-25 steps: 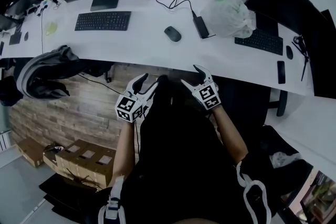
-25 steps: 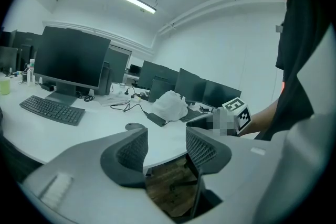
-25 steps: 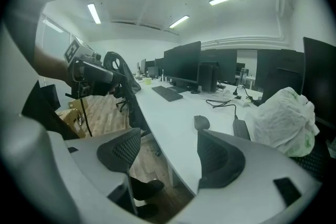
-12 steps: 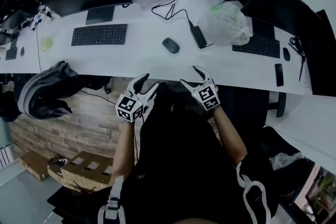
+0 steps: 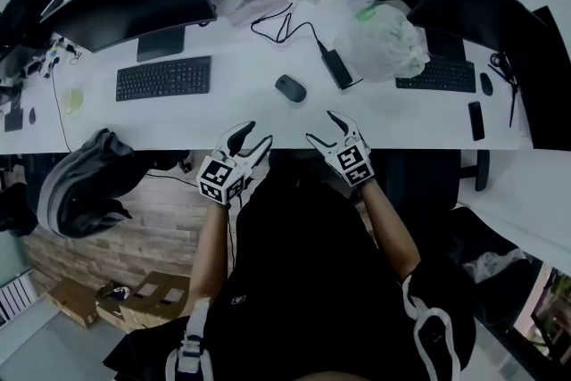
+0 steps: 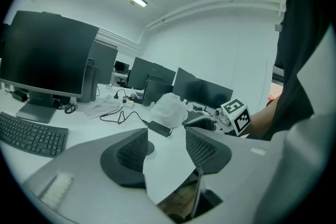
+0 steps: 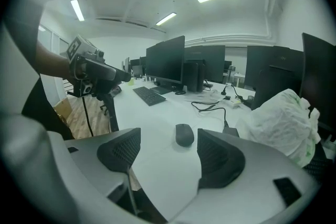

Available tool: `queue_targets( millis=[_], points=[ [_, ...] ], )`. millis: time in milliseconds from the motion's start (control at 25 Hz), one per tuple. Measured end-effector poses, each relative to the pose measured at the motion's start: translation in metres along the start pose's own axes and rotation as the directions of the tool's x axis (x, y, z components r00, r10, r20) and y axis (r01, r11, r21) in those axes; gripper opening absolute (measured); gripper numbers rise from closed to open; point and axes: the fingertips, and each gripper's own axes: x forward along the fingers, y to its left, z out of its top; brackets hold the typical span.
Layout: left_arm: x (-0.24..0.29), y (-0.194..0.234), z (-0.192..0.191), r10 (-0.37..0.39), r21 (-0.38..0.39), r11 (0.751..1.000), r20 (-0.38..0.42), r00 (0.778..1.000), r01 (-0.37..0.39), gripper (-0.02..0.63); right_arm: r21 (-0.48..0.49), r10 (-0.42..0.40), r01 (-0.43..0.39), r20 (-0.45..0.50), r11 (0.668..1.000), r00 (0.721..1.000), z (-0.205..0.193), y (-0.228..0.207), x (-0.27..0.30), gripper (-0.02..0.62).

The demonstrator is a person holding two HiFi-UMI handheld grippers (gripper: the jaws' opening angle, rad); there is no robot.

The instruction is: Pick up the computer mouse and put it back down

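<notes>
- Right claw point(image 5: 321, 128), jaws wide apart and empty, hangs at the tabletop point(image 5: 223, 116) edge, short of the computer mouse point(image 5: 290, 88); left claw point(image 5: 257, 135) same deal, open.
- Computer mouse sits dead ahead of the right claw, beyond its jaws, long axis roughly along its reach, so right looks better placed.
- Versus a second ago, both claws are closer to the mouse, spread unchanged.
</notes>
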Motion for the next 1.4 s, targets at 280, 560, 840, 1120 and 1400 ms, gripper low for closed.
queue_targets(
  millis=[280, 560, 840, 1120, 1400],
  points=[
    [0.005, 0.022, -0.004, -0.057, 0.004, 0.998, -0.02, 0.998, 0.057, 0.225, 0.018, -0.036, 0.036, -0.003, 0.999, 0.999, 0.009, 0.0, 0.023, 0.339],
    [0.015, 0.032, -0.003, -0.117, 0.025, 0.993, -0.03, 0.993, 0.118, 0.225, 0.023, -0.079, 0.079, -0.008, 0.997, 0.997, 0.014, -0.002, 0.033, 0.339],
    [0.011, 0.04, -0.005, -0.126, 0.023, 0.992, -0.033, 0.991, 0.127, 0.225, 0.015, -0.095, 0.095, -0.025, 0.995, 0.995, 0.014, -0.006, 0.035, 0.339],
    [0.013, 0.043, -0.008, -0.124, 0.019, 0.992, -0.047, 0.991, 0.125, 0.225, 0.01, -0.079, 0.079, -0.03, 0.997, 0.996, 0.015, -0.008, 0.042, 0.339],
    [0.025, 0.051, -0.001, -0.107, 0.012, 0.994, -0.044, 0.993, 0.108, 0.225, -0.002, -0.037, 0.037, -0.042, 0.999, 0.998, 0.016, -0.014, 0.054, 0.339]
  ],
)
